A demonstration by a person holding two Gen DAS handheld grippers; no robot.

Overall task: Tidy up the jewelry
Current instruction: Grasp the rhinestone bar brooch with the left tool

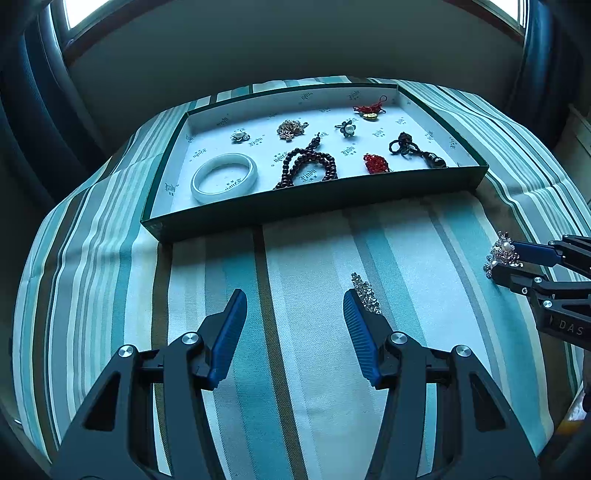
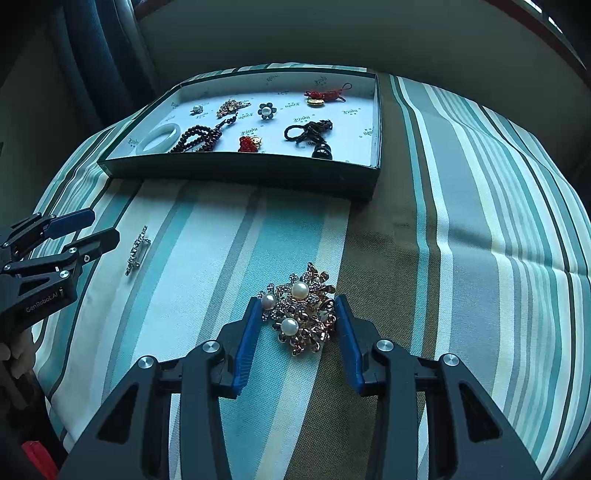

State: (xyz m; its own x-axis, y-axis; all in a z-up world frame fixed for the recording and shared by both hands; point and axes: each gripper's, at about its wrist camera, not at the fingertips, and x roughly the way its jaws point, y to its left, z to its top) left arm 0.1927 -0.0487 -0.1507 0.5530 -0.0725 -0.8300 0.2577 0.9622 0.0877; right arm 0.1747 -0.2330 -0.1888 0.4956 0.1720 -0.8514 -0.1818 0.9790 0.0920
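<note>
Brooch (image 2: 300, 309) with pearls lies on the striped cloth (image 2: 461, 240) in front of the box (image 2: 240, 171) — the right gripper (image 2: 295, 314) sits low around it, pads touching both sides. Left gripper (image 1: 294, 306) hovers wide apart, a sparkly pin (image 1: 365, 293) just beside its right finger.

Both wrist views are dim with a cold blue-green cast, lit by daylight from bright, blown-out window panes (image 1: 79, 11) at the top corners. Fisheye distortion bows the striped teal-and-white cloth (image 1: 406, 236) and darkens the edges. The green-walled cardboard tray (image 2: 240, 171) casts a soft shadow forward; focus stays sharp centrally.
</note>
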